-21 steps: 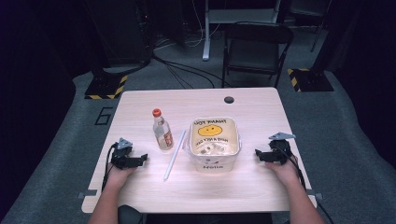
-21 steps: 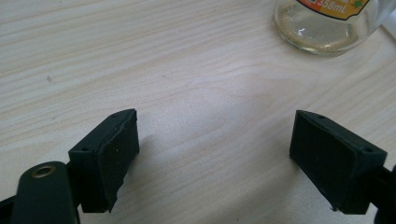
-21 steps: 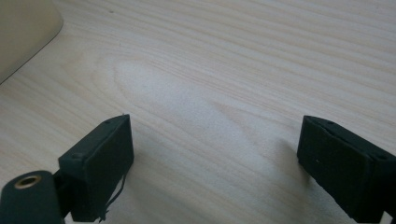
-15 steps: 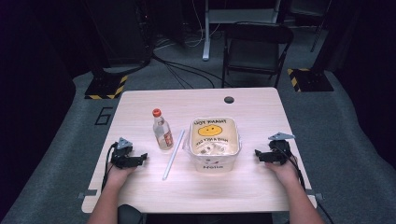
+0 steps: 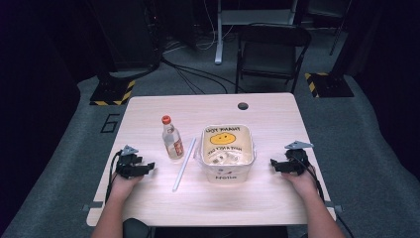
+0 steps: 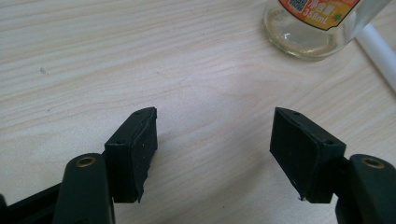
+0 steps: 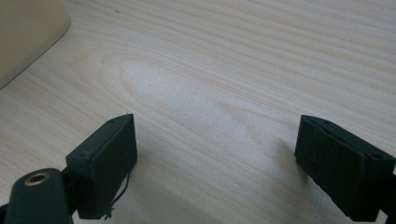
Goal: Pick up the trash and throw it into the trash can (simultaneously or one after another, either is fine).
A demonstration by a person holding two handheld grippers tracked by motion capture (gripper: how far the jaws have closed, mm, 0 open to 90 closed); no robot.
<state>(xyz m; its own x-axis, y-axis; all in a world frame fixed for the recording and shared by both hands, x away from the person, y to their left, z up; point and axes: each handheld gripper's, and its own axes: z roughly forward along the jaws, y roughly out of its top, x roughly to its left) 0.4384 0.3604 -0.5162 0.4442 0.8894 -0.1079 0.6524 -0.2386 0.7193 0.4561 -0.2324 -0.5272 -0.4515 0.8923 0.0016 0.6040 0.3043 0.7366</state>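
a pale wooden counter (image 5: 148, 114) carries a small glass bottle (image 5: 171, 139) with a red cap, standing upright left of centre. just to its right lies a long white stick (image 5: 184, 164), perhaps a straw or tube, set at a slant. right of that sits a square white tub (image 5: 227, 176) with a yellow smiling face printed on its inner wall and some pale bits lying in the bottom, too small to make out. a small dark round hole (image 5: 242, 105) marks the counter near its far edge.

the left hand-held gripper (image 5: 147, 168) rests on the counter well left of the bottle, released, its jaws spread wide with nothing between them; in the left gripper view the bottle's base (image 6: 306, 35) and the stick (image 6: 379, 51) sit beyond the jaws. the right hand-held gripper (image 5: 273, 165) rests near the tub's right side, also released and grasping nothing, with a corner of the tub (image 7: 28, 37) at the upper left of the right gripper view
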